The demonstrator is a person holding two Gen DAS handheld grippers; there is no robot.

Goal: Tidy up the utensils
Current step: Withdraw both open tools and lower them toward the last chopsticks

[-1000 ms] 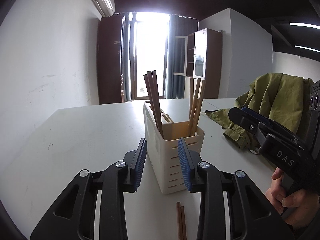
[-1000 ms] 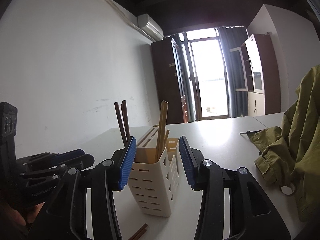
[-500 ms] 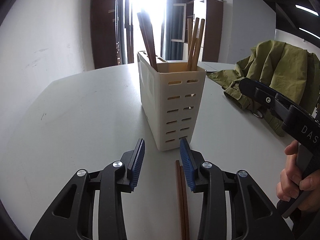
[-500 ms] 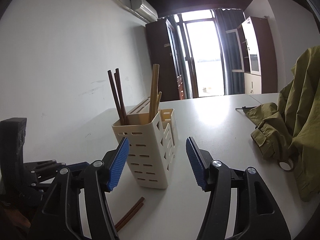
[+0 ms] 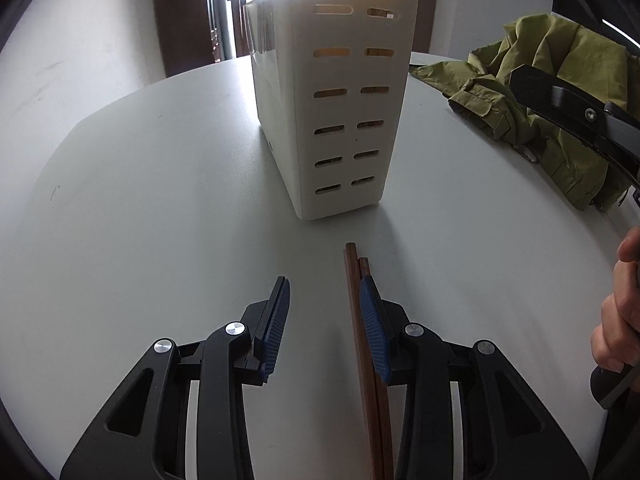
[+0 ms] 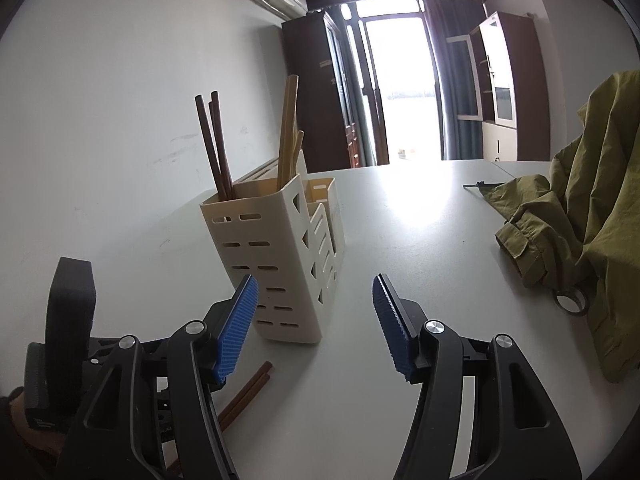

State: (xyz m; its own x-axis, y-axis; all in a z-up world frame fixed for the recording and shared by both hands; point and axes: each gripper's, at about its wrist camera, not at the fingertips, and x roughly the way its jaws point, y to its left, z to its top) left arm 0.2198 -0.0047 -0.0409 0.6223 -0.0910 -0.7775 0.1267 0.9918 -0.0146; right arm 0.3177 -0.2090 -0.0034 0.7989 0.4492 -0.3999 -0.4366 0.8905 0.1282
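Dark chopsticks [image 5: 365, 360] flat on the table [image 5: 160, 220], before the holder [image 5: 340, 120].
Left gripper [image 5: 322, 326] spread, pair beside its right pad; right gripper [image 6: 316, 324] spread, empty. Light, stiff, likely slippery (pinch both mid-length).

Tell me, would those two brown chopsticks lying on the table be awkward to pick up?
Probably a little. The brown chopsticks are thin and lie flat on the table, so pads may slip off. They look stiff, so unlikely to bend, but one might roll away.

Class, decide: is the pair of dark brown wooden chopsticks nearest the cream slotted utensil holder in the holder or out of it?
Out. The dark brown wooden chopsticks lie flat on the white table, before the cream slotted utensil holder.
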